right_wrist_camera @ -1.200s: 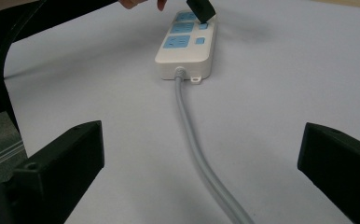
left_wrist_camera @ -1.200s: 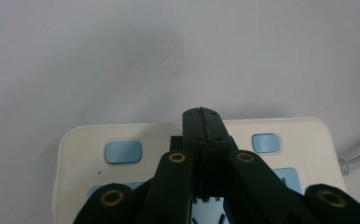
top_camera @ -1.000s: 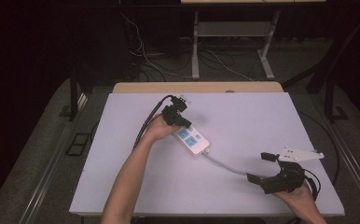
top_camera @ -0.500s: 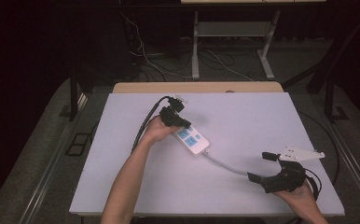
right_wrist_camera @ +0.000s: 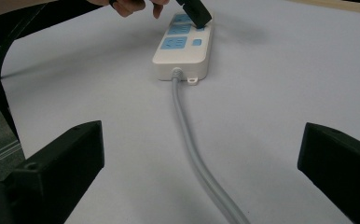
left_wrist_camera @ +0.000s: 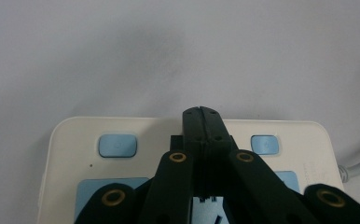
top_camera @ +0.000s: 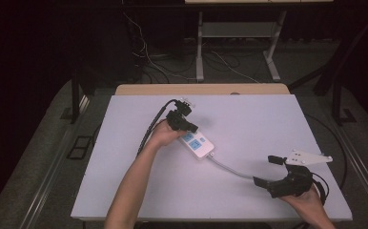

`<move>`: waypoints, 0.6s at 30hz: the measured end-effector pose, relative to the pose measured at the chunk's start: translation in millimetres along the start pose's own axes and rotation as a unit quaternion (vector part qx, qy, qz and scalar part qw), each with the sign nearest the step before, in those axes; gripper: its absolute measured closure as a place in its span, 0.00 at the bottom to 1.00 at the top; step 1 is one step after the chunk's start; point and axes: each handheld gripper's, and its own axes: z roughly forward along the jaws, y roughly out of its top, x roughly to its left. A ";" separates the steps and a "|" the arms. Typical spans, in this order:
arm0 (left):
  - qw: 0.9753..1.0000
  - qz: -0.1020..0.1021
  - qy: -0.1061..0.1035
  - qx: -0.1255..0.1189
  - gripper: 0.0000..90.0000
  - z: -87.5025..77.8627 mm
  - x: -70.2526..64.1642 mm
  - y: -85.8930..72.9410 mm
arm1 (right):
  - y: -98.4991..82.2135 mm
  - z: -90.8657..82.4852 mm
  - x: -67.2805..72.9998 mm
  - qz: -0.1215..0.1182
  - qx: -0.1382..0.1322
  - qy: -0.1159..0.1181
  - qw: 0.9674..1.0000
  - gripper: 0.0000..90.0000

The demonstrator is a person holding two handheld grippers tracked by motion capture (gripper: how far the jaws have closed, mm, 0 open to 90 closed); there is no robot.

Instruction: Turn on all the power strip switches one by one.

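Power strip (top_camera: 198,144) lies flat near the middle of the white table (top_camera: 125,191), a little toward its far edge and well clear of every corner. Its long axis runs diagonally, from the far-left end under our left gripper (top_camera: 186,125) down to the cord end, which points toward the near right corner. The grey cable (top_camera: 230,169) leaves that end and curves on toward our right gripper (top_camera: 268,171).

We judge the strip to be a rigid, light plastic shell, smooth enough to slide on this surface if pushed from the side. The flat long sides look like the best place to take hold; the cable is flexible and would only drag the body along. The blue sockets and small buttons on top are no place for a grip.

Our left gripper is closed tip to tip with nothing between, its point down on the strip's face between two blue buttons (left_wrist_camera: 117,145). Our right gripper rests near the table's near right corner, spread wide and empty, astride the cable's line.
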 end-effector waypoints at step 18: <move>1.000 0.022 0.008 0.002 1.00 -2.8 -10.1 8.6 | 0.1 -1.2 -2.4 0.004 -0.002 -0.003 1.000 0.00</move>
